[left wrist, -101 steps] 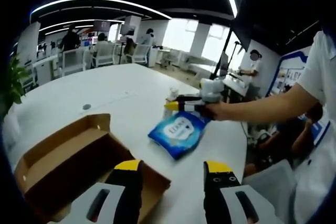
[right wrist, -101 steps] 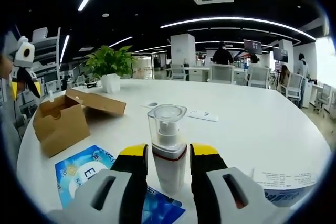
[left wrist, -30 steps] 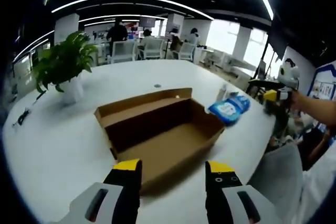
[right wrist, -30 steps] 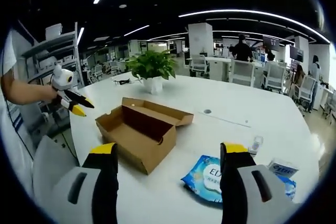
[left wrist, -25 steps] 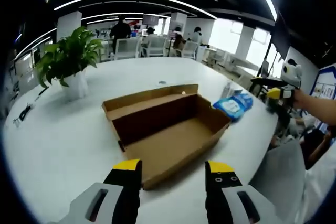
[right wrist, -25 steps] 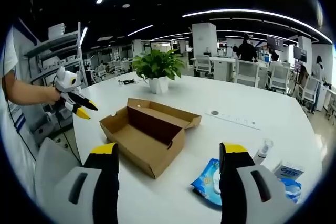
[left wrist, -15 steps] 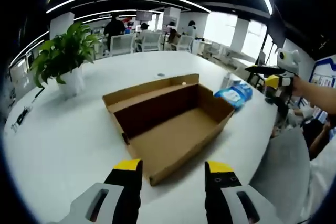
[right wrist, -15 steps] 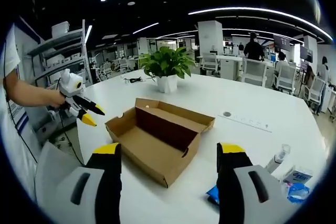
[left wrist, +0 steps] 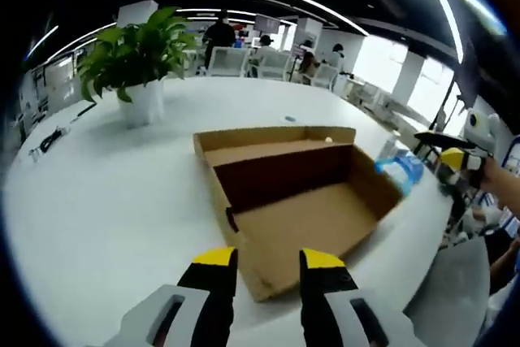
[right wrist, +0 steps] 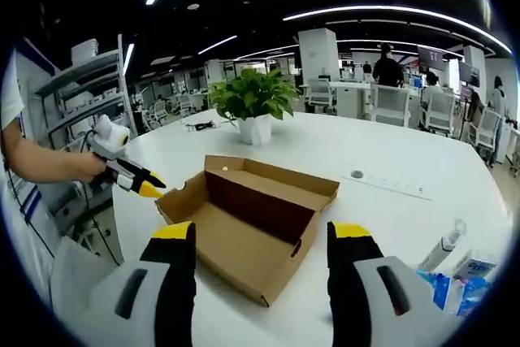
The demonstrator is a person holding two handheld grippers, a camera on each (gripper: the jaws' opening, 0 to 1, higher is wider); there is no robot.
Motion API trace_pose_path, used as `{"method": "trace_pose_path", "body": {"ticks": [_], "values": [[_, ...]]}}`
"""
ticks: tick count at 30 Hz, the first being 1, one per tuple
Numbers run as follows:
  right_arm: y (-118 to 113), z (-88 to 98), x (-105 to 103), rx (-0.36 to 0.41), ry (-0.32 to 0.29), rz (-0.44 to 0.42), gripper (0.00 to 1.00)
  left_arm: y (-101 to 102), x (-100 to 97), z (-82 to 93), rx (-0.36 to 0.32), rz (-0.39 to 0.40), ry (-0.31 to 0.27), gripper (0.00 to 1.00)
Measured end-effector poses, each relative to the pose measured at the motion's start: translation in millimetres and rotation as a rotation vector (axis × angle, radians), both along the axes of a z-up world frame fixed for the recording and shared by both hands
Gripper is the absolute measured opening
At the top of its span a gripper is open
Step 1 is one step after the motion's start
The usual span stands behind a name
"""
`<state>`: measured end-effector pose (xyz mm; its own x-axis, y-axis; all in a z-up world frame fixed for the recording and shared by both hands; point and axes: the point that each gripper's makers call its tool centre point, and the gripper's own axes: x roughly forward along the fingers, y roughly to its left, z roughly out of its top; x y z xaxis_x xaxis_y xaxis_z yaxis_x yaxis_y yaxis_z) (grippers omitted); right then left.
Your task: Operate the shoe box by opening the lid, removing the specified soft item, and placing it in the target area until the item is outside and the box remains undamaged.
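Box (left wrist: 305, 209) open and apparently empty; wipes pack (left wrist: 400, 173) outside, beside it. Left gripper (left wrist: 266, 264) narrowly parted at the near wall, possibly for closing; right gripper (right wrist: 263, 237) spread, idle.

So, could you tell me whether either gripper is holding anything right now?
Nothing is held: the left gripper and right gripper are open by the empty shoe box.

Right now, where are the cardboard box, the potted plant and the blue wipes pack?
cardboard box (left wrist: 313, 225): left gripper view, inner floor.
potted plant (right wrist: 253, 97): right gripper view, leaves.
blue wipes pack (left wrist: 401, 170): left gripper view, blue wrapper.
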<state>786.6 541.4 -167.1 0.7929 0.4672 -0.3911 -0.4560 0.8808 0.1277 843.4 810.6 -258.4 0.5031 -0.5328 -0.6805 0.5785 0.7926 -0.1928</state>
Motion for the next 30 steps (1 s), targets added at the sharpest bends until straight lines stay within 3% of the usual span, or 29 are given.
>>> {"method": "trace_pose_path", "body": {"ticks": [11,24,30], "values": [[-1.8,-6.9,14.0,0.008,0.007,-0.010,0.58,-3.7,2.7,-20.9,0.059,0.016,0.064,0.14],[-2.4,-12.3,36.3,0.019,0.009,-0.024,0.54,-1.1,4.2,-20.0,0.129,0.027,0.059,0.11],[-13.2,-13.2,60.0,0.034,0.016,-0.055,0.51,-0.7,8.8,-19.5,0.134,0.027,0.056,0.10]]}}
